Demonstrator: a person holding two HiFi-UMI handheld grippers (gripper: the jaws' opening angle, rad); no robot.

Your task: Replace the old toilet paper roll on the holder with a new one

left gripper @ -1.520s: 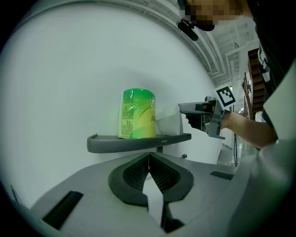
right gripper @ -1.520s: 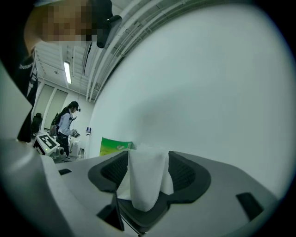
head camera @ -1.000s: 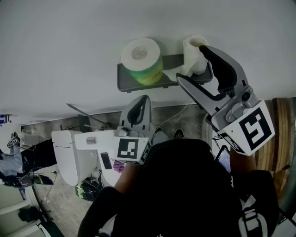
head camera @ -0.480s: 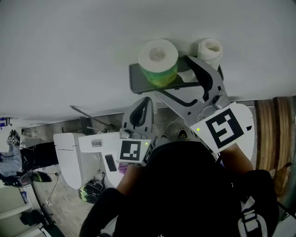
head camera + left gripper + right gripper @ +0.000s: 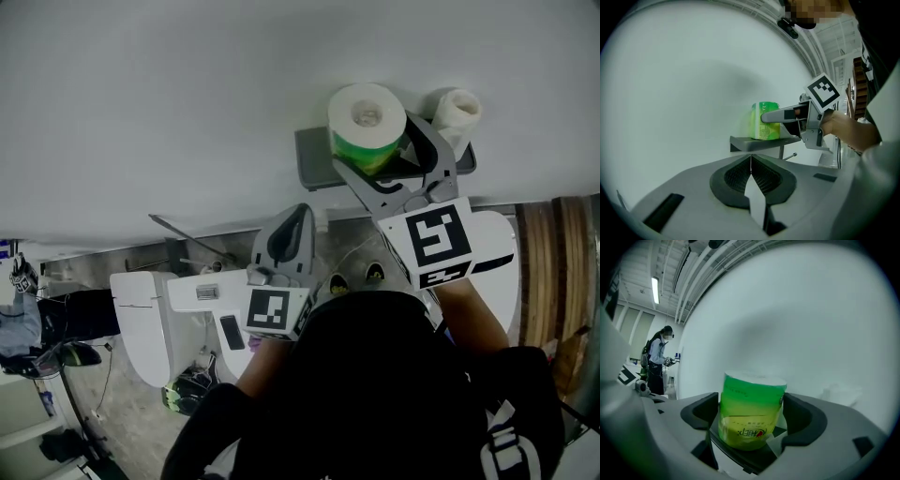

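We've got the right gripper [image 5: 377, 142], jaws just swung wide, straddling the green-wrapped new toilet paper roll [image 5: 367, 117] on the grey wall shelf [image 5: 314, 169], pads seemingly not pressing. The small white roll [image 5: 457, 111] stands beside it. The left gripper [image 5: 751, 161] is closed and idle. We reckon the fitting is all still ahead.

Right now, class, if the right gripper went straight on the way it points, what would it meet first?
The green-wrapped roll on the grey shelf. It already stands between the jaws of the right gripper, which have just been opening and seem not to press it.
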